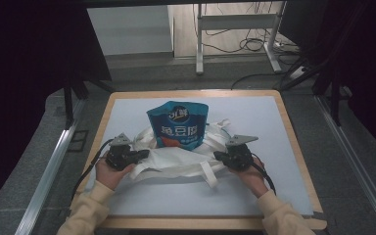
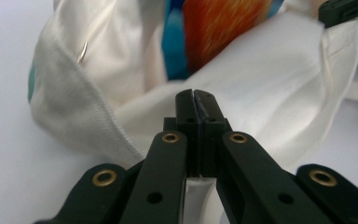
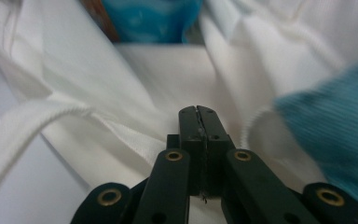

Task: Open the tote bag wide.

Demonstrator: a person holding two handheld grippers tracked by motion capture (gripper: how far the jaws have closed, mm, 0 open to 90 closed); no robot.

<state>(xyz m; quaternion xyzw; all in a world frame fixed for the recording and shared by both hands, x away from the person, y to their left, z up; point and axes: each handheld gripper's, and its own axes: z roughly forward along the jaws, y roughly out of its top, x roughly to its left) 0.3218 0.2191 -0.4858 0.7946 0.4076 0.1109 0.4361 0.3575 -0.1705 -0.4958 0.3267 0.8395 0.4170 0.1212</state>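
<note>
A white cloth bag [image 1: 176, 164] lies crumpled on the mat, with a blue and orange snack packet [image 1: 178, 125] standing in its mouth. My left gripper [image 1: 146, 154] is at the bag's left edge and my right gripper [image 1: 216, 155] at its right edge. In the left gripper view the jaws [image 2: 195, 95] are pressed together over the bag's cloth [image 2: 284, 70], with the packet [image 2: 214, 28] beyond. In the right gripper view the jaws [image 3: 198, 112] are also pressed together on the cloth [image 3: 168, 70], below the packet [image 3: 154, 18]. A thin seam of fabric seems pinched in each.
The bag's loose strap [image 1: 209, 174] trails toward the near edge. A white mat [image 1: 264, 127] covers the wooden table [image 1: 293, 147]. A blurred teal ribbed patch [image 3: 335, 135] sits close at the right. Black curtains and a desk frame [image 1: 235, 34] stand beyond the table.
</note>
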